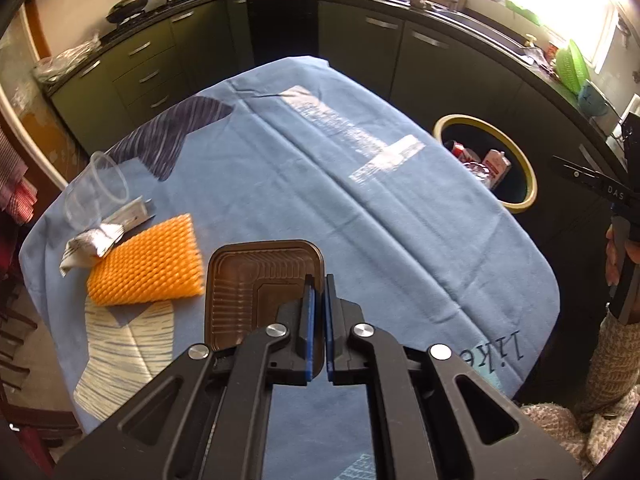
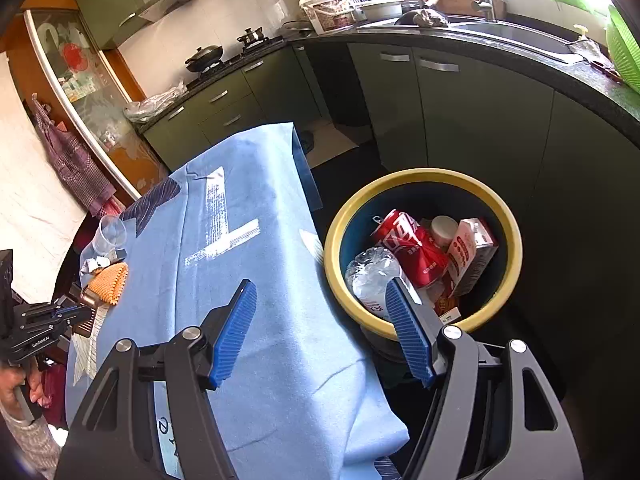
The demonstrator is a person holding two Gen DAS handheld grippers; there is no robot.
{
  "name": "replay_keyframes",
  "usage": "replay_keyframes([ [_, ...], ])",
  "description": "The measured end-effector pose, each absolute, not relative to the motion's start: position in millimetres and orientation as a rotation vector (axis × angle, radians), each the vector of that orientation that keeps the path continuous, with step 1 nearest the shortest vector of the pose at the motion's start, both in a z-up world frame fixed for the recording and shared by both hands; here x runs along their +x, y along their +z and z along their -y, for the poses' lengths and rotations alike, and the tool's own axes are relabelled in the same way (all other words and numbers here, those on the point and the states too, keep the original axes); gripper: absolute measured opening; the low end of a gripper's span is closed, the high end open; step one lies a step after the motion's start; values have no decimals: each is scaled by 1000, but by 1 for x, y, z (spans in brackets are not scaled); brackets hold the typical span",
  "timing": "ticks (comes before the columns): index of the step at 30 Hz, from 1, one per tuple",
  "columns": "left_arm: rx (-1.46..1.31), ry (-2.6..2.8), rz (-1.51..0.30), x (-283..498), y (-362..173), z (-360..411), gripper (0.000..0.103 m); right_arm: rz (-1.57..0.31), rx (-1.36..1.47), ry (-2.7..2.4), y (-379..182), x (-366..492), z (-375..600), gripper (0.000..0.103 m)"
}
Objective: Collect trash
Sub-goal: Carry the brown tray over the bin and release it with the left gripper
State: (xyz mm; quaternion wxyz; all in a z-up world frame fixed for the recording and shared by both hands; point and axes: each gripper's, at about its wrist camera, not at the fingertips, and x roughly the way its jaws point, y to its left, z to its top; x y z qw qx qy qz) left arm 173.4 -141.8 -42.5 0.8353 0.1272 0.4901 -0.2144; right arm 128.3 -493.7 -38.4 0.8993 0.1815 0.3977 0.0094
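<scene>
My left gripper (image 1: pixel 319 280) is shut on the right rim of a brown plastic tray (image 1: pixel 256 280) over the blue-clothed table (image 1: pixel 360 208). Beside the tray lie an orange foam net (image 1: pixel 146 262), a crumpled grey wrapper (image 1: pixel 90 246) and a clear plastic cup (image 1: pixel 96 190) on its side. My right gripper (image 2: pixel 320 292) is open and empty, above the table's right edge next to the yellow-rimmed bin (image 2: pixel 508 216). The bin holds a red cola can (image 2: pixel 412 248), a crushed clear bottle (image 2: pixel 372 276) and a small carton (image 2: pixel 470 256). The bin also shows in the left wrist view (image 1: pixel 528 168).
Dark green kitchen cabinets (image 2: pixel 460 128) and a black counter wrap around behind the table and bin. A sink (image 2: pixel 516 34) and a green basket (image 2: pixel 624 52) are on the counter at the right. A stove with a wok (image 2: pixel 204 58) stands at the back left.
</scene>
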Motion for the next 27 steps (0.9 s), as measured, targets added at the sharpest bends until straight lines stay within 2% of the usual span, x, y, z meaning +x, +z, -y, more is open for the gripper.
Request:
replay_keyframes([
  [10,396,-773,-1014,197,-28,312,4,-780,447,-89,-41,99,557,67],
  [18,483,-906,-1070,227,-67,459,4,-766,515,-177,-50,69,605,67],
  [23,511,-884,-1092,243,-102,516,4,-755,524,-207,-48,51,621,67],
  [24,502,-885,-1109,248,-109,522,8,-753,525,-210,-47,48,623,68],
  [26,501,-882,-1125,251,-118,531,30,-747,530,-216,-46,41,628,69],
  [27,503,-868,-1114,252,-119,531,49,-744,533,-219,-46,39,630,69],
])
